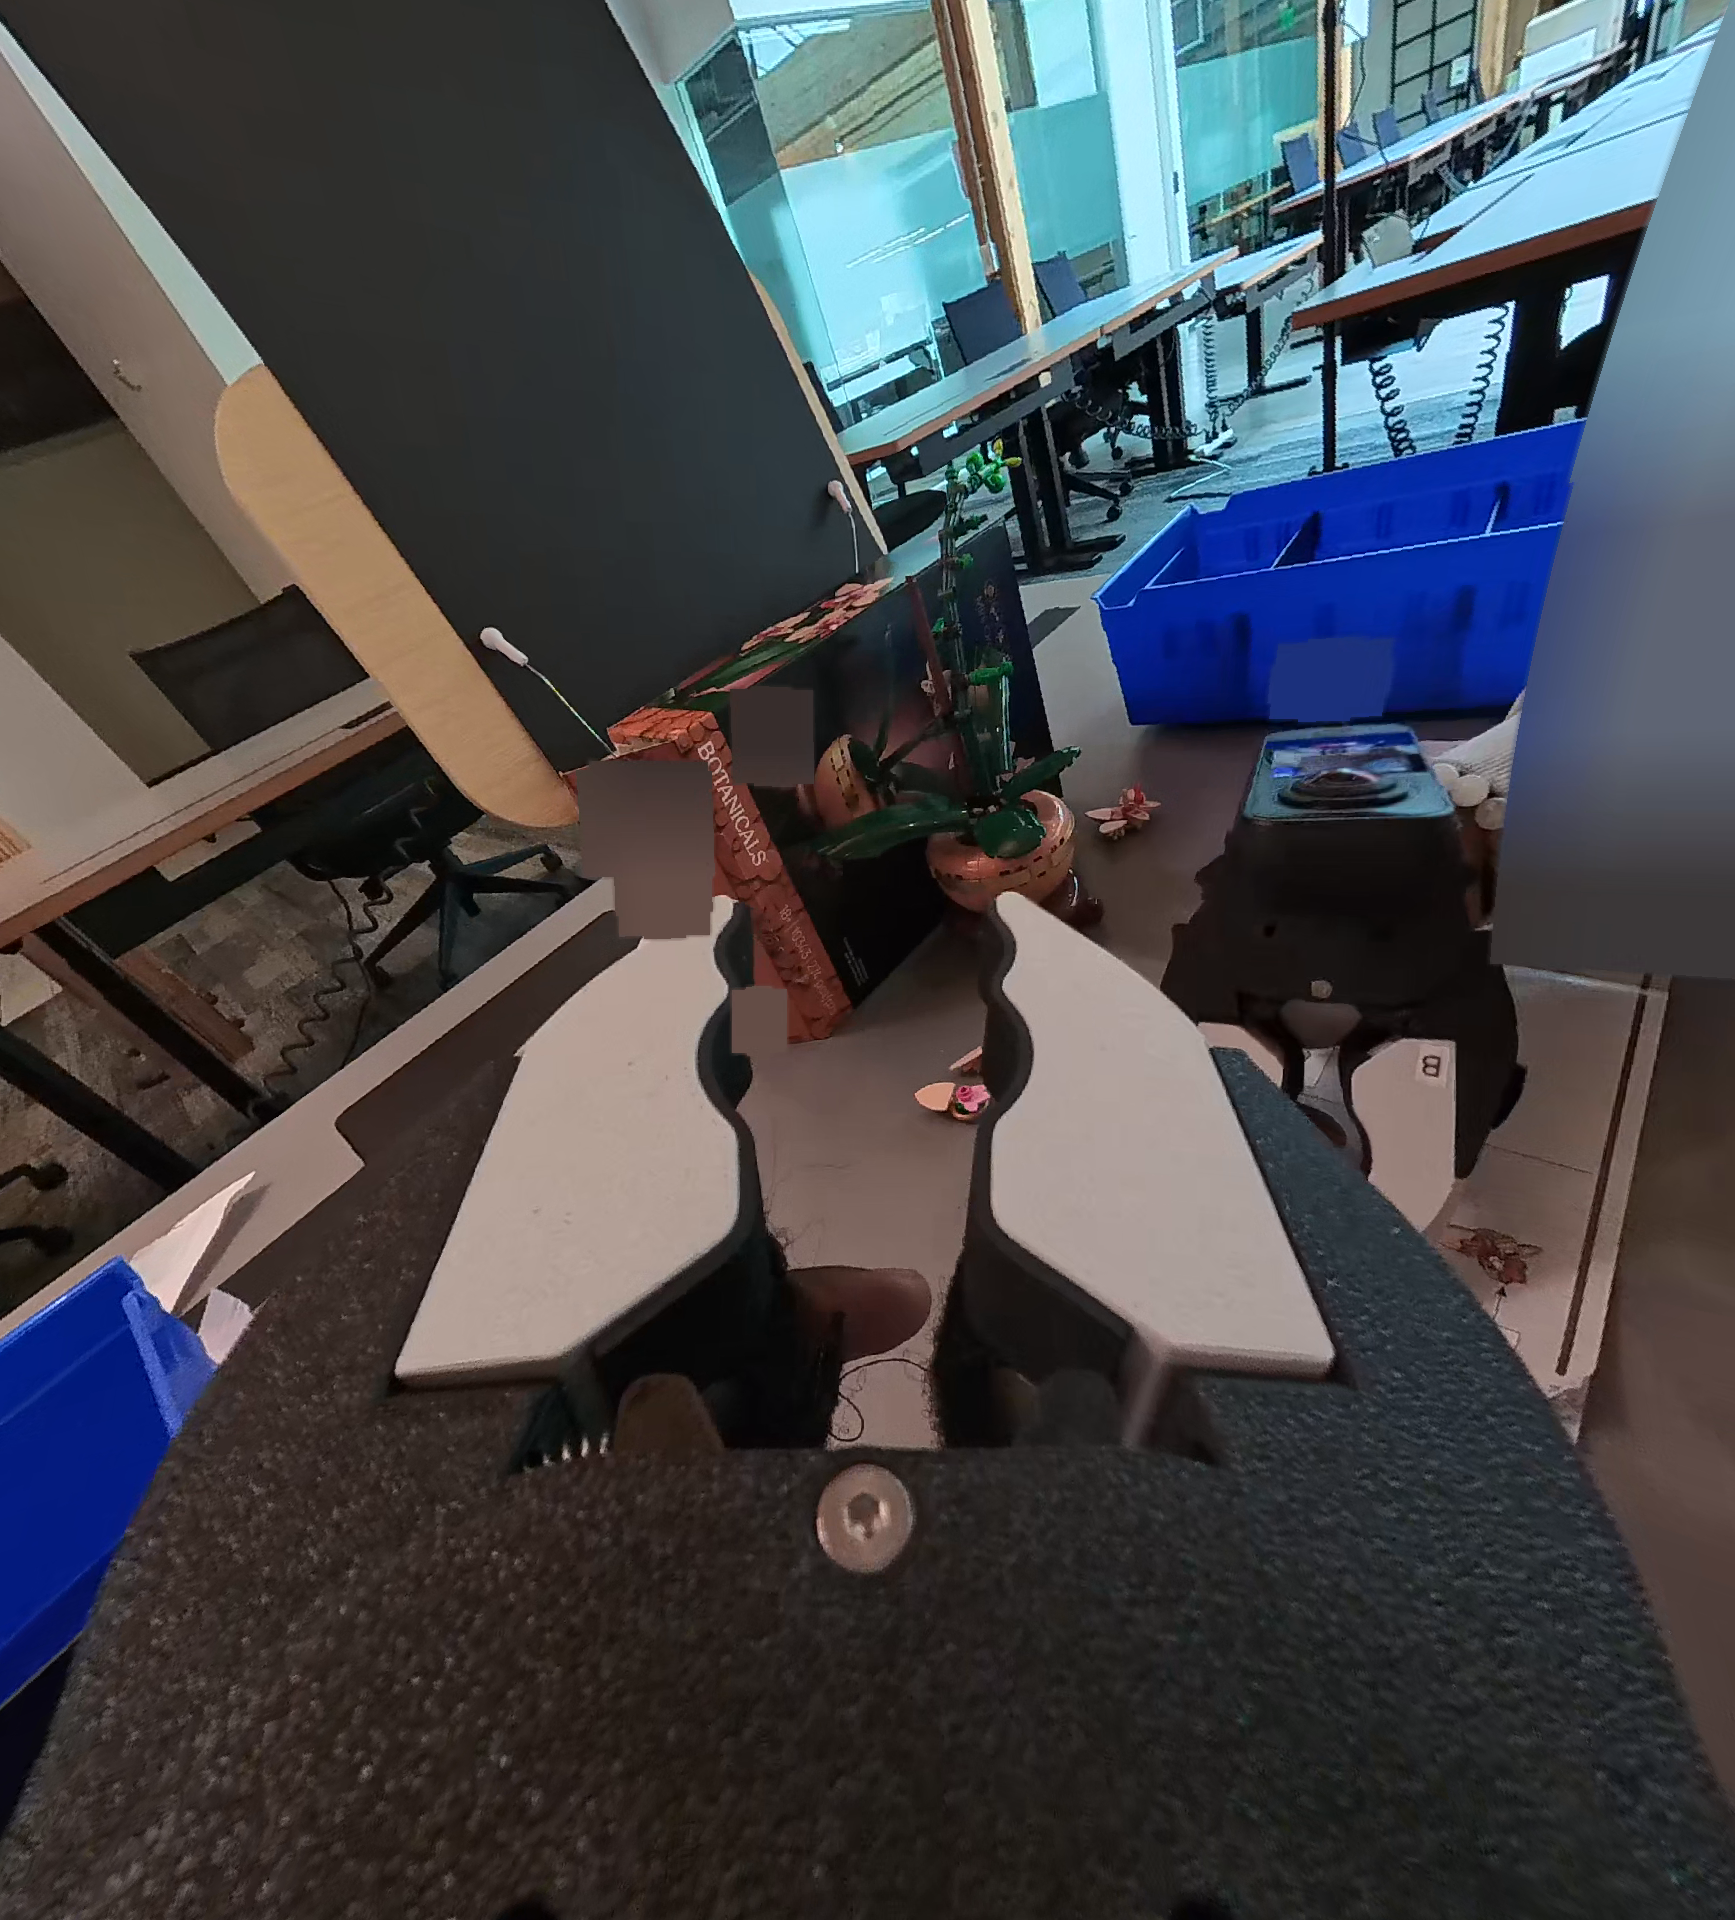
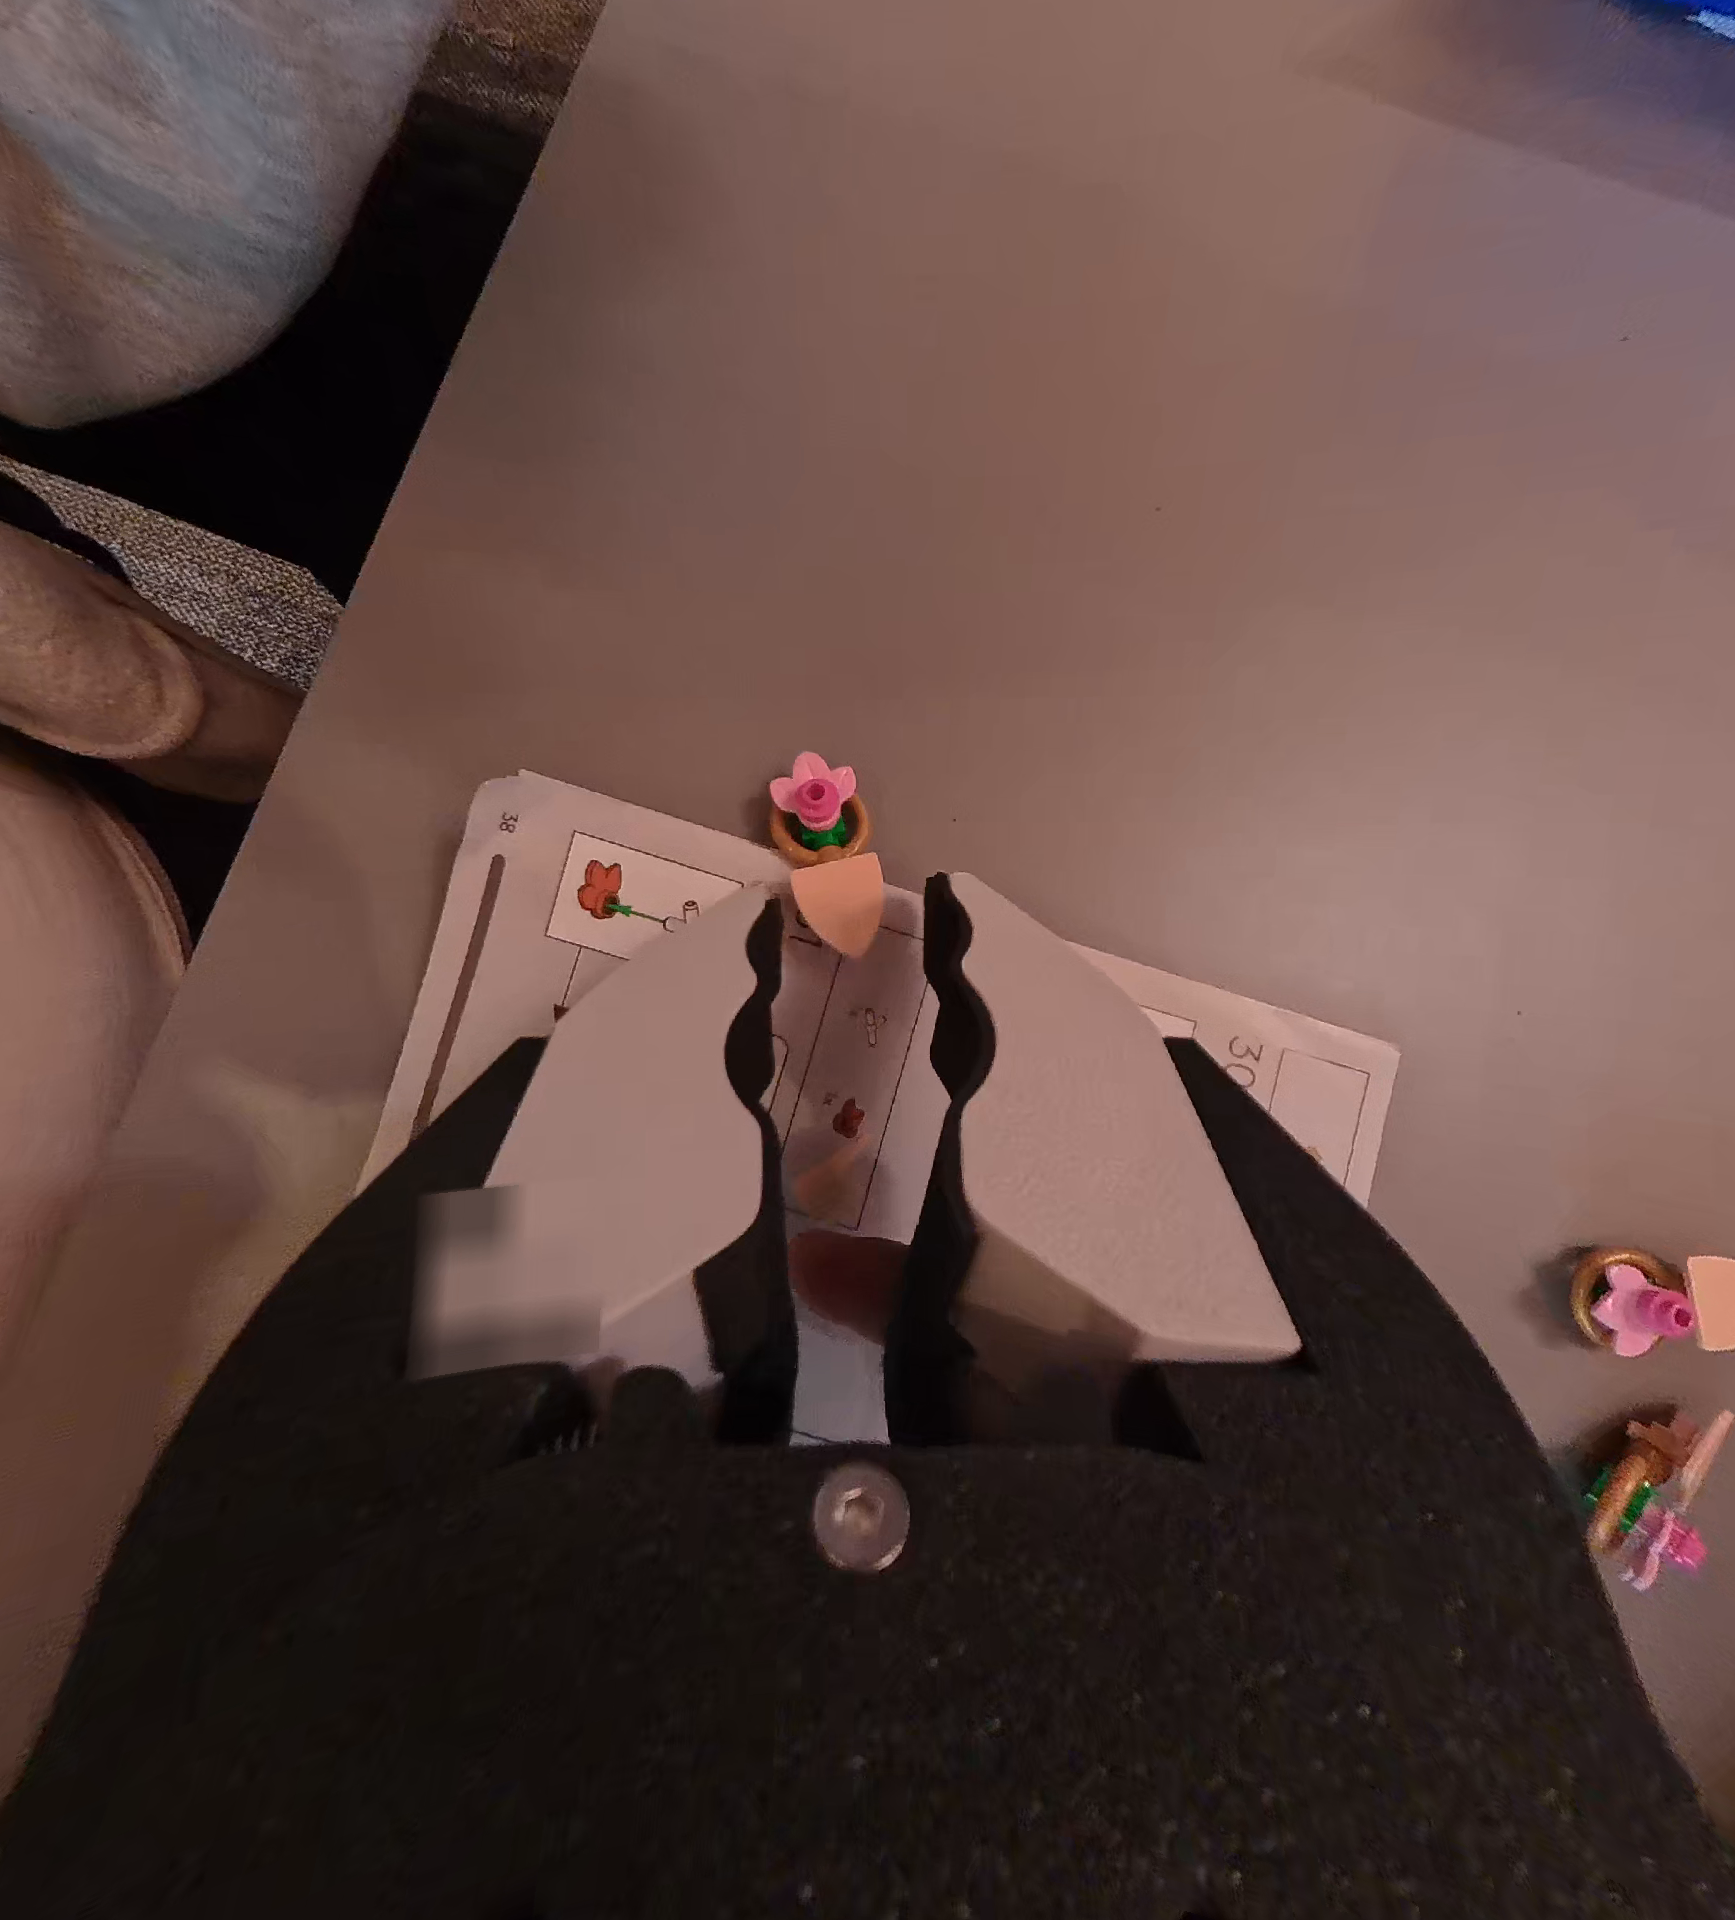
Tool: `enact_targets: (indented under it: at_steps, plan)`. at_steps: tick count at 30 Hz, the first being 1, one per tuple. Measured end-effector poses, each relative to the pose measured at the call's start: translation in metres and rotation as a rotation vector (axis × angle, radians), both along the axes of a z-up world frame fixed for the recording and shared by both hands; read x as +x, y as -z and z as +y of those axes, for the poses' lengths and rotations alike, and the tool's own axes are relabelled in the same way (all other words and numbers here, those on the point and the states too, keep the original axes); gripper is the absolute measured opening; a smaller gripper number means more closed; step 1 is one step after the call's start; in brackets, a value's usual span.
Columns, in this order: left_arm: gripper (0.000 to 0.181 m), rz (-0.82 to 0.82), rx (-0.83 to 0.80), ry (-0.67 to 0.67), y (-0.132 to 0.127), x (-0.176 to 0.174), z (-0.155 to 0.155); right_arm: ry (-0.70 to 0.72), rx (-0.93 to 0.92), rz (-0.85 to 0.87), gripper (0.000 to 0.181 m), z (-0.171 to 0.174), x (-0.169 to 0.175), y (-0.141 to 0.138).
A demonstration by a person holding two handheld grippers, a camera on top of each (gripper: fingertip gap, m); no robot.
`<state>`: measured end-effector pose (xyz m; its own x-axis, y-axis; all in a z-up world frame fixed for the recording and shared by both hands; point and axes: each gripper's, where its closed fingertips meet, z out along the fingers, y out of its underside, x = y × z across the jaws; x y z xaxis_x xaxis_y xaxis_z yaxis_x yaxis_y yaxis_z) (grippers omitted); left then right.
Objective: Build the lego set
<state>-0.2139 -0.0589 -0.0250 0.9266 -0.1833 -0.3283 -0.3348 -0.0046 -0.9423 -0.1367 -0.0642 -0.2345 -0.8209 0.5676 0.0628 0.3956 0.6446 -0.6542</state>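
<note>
Three lego flower pieces [image 2: 821, 847] lie loose; one instruction sheet [image 2: 530, 935]; both grippers' [image 2: 847, 914] fingers [image 1: 1081, 1122] parted, holding nothing.

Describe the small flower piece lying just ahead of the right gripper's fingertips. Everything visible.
The flower piece is a small plastic-looking assembly: a pink blossom with a round stud at its centre, green beneath it, set in a gold ring, with a peach pointed petal attached on the near side. It lies on the grey table, the petal overlapping the far edge of the instruction sheet. The right gripper is open, its fingertips flanking the petal; contact cannot be told.
</note>
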Motion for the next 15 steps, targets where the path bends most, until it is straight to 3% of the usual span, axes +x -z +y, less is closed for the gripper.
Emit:
enact_targets:
  at_steps: [9, 15]
  plan:
    - [0.042, 0.018, -0.011, 0.008, 0.001, 0.005, 0.004, 0.001, -0.027, 0.025, 0.015, 0.0, 0.0, -0.002]
    - [0.041, 0.003, 0.0, 0.004, 0.0, 0.006, 0.008, 0.067, -0.025, 0.185, 0.015, 0.014, 0.003, -0.035]
